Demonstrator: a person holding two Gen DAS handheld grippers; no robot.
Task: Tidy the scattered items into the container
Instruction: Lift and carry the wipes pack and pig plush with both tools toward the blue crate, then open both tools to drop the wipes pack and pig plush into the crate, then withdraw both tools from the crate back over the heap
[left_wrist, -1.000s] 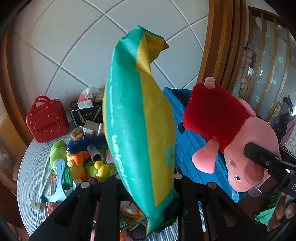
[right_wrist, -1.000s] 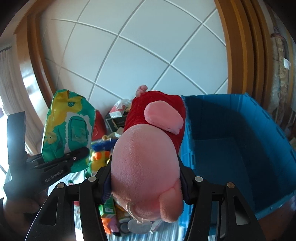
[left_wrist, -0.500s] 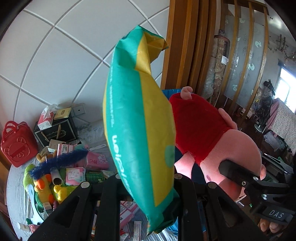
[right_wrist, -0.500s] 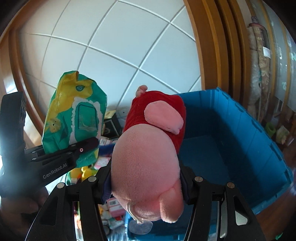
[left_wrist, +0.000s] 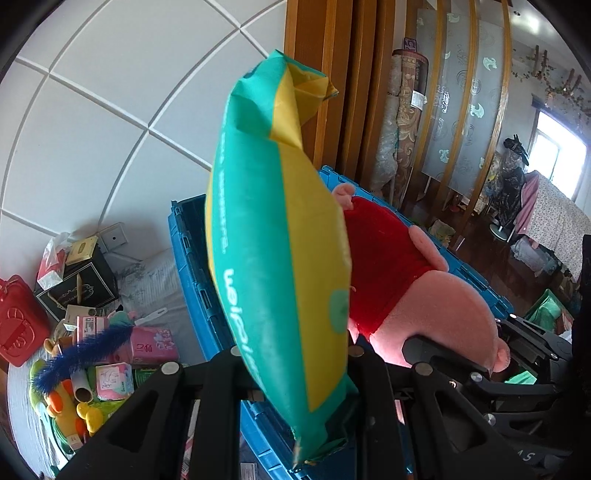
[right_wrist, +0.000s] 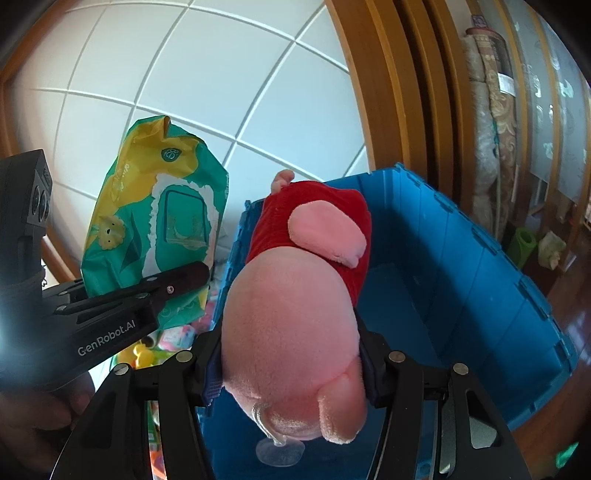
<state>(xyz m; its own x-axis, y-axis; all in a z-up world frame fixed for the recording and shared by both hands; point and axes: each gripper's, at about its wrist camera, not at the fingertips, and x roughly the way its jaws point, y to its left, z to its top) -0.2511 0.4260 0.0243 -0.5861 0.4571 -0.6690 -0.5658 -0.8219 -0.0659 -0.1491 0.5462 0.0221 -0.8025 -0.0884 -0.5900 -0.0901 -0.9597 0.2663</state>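
Filling the centre of both views, a green-and-yellow wet-wipes pack (left_wrist: 280, 254) stands clamped in the left gripper (left_wrist: 295, 373), its lower end hiding the fingertips. Just beside it, a pink pig plush in a red dress (right_wrist: 295, 314) is squeezed between the right gripper (right_wrist: 291, 354) fingers, above the open blue plastic crate (right_wrist: 461, 280). Much of the crate floor is blocked. Scattered toys and packets (left_wrist: 92, 373) at lower left are small and partly cut off.

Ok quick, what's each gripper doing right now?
Left gripper: closed on the wipes pack.
Right gripper: closed on the pig plush.
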